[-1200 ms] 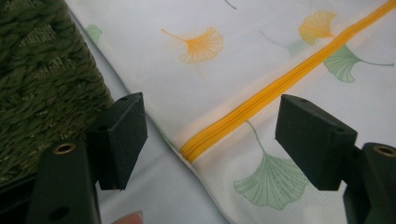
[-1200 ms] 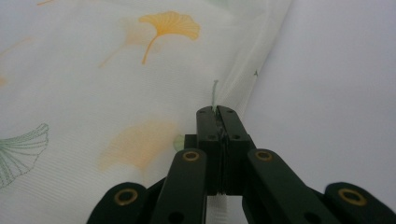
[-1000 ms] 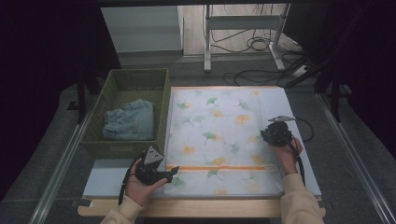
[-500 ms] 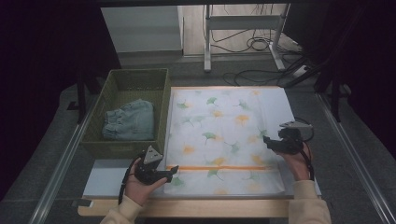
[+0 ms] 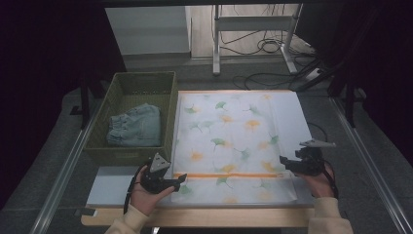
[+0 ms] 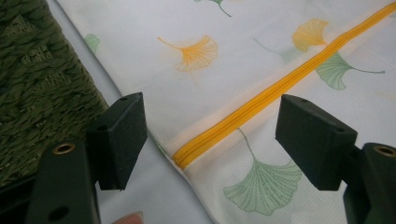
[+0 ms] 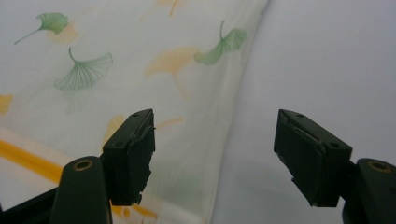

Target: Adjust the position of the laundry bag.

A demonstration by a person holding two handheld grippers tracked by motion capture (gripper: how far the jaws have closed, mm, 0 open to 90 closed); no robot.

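Cover (image 5: pixel 234 141): white cloth, green and orange ginkgo-leaf print, spread flat on the table, just right of the basket (image 5: pixel 141 87). Orange zipper (image 5: pixel 229 175) runs straight across near the front edge, closed; its left end (image 6: pixel 184 156) sits at the cover's left edge.

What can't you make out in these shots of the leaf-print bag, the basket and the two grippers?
- Denim garment in the basket: high view, bunched up and small, its kind unclear.
- Zipper pull: high view too small; both gripper views cut the zipper at their edges.
- Leaf-print bag contents: hidden by its own fabric.
- Left gripper jaw gap: too small from the high view.
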